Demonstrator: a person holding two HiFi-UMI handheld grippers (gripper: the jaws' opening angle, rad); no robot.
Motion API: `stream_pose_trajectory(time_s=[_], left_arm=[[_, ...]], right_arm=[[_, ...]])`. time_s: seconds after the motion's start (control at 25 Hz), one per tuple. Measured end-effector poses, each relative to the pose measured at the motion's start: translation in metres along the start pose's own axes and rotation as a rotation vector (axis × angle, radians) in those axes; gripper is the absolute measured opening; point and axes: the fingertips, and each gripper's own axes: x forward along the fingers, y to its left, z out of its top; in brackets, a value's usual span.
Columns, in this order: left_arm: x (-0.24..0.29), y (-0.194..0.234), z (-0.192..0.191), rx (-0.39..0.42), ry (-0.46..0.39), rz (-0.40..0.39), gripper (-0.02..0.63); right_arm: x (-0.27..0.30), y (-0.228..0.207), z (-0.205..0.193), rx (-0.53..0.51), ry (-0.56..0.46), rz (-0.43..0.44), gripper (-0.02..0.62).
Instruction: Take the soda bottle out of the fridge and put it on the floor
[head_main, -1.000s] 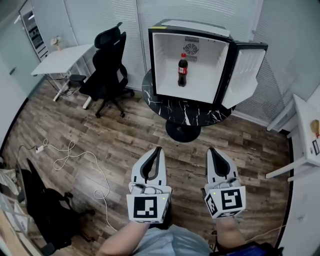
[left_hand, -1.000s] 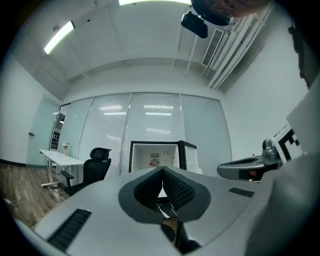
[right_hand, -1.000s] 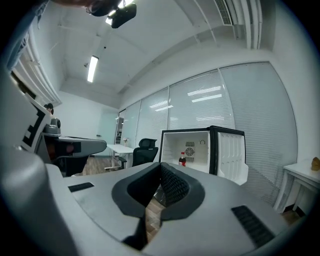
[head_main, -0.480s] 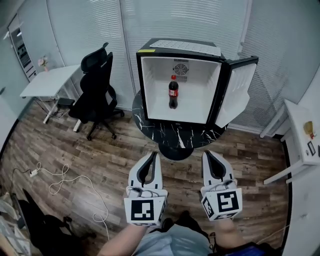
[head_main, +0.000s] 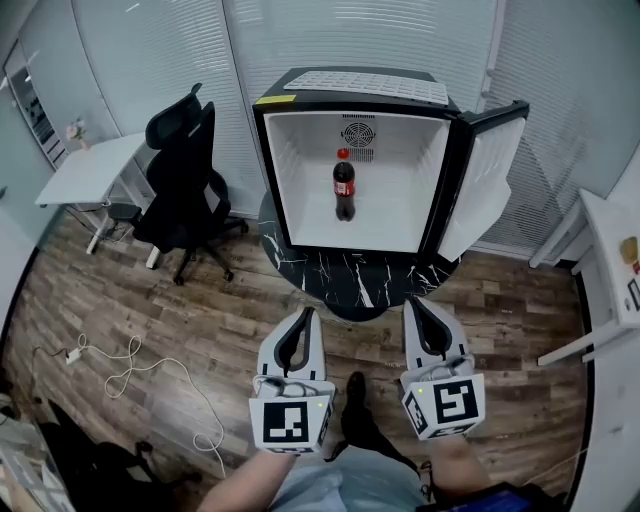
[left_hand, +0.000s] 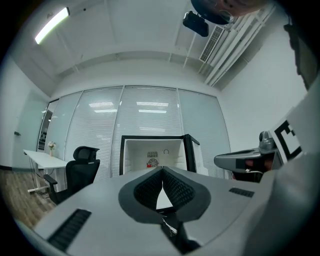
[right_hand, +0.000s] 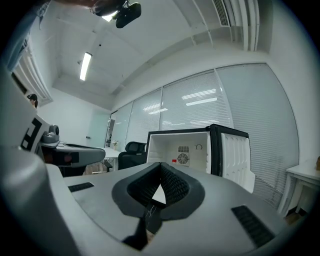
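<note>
A dark soda bottle (head_main: 343, 186) with a red cap and red label stands upright inside the small black fridge (head_main: 272, 170), whose door (head_main: 487, 176) hangs open to the right. The fridge sits on a round black marble table (head_main: 352, 278). My left gripper (head_main: 309, 315) and right gripper (head_main: 415, 304) are both shut and hold nothing, side by side well in front of the table, pointing at the fridge. In the left gripper view only the bottle's red cap and label (left_hand: 150, 164) show above the shut jaws; in the right gripper view its red cap (right_hand: 174, 161) peeks over them.
A black office chair (head_main: 183, 170) stands left of the fridge, with a white desk (head_main: 83, 171) further left. A white cable (head_main: 130, 360) lies on the wood floor at lower left. Another white table (head_main: 610, 270) is at the right edge. Blinds cover the glass walls behind.
The fridge and table have come closer and grown larger in the head view as the person steps forward. Both grippers stay shut and level.
</note>
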Motion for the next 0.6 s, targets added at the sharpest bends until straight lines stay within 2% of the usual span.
stream_pose_trajectory(time_s=[0.6], left_arm=[[0.177,0.042,-0.017,0.014,0.06,0.021,0.016]], right_arm=[[0.168,-0.072,-0.015,0.047,0.026,0.052,0.017]])
